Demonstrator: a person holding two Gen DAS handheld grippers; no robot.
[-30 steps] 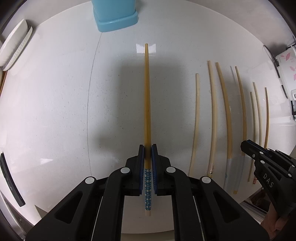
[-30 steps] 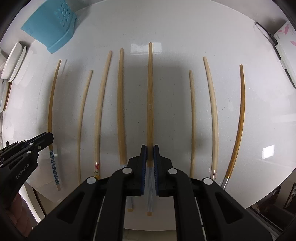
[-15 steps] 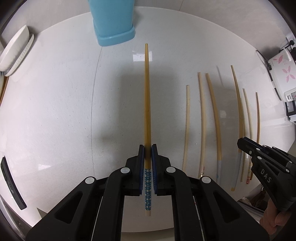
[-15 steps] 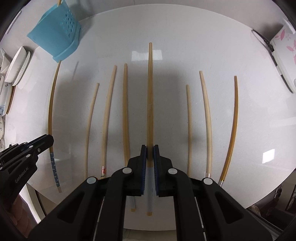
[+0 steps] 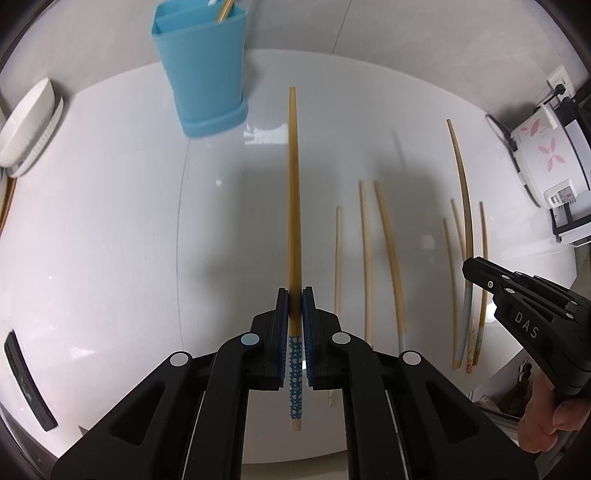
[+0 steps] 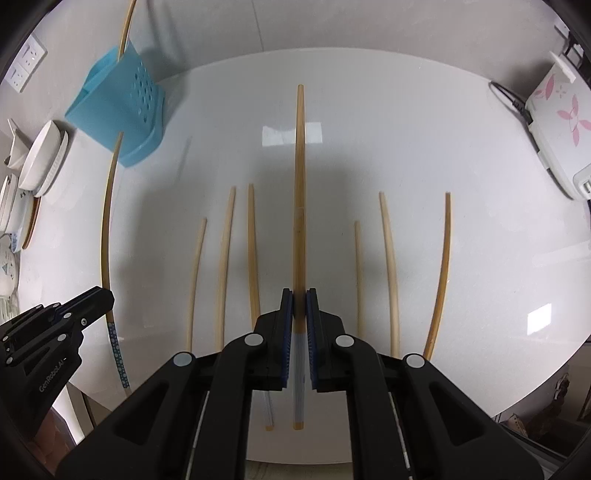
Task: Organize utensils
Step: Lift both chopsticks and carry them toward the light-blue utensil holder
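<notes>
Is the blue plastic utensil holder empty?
No, a tan wooden chopstick already stands inside the blue plastic utensil holder.

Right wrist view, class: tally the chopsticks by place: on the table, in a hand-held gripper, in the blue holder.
Chopsticks on the table: 6
Held chopsticks, left hand-held gripper, right hand-held gripper: 2
Chopstick in the blue holder: 1
Total: 9

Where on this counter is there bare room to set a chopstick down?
Bare counter lies between the blue holder, white dishes and the loose chopsticks. From those chopsticks toward the floral appliance, it is crowded.
</notes>
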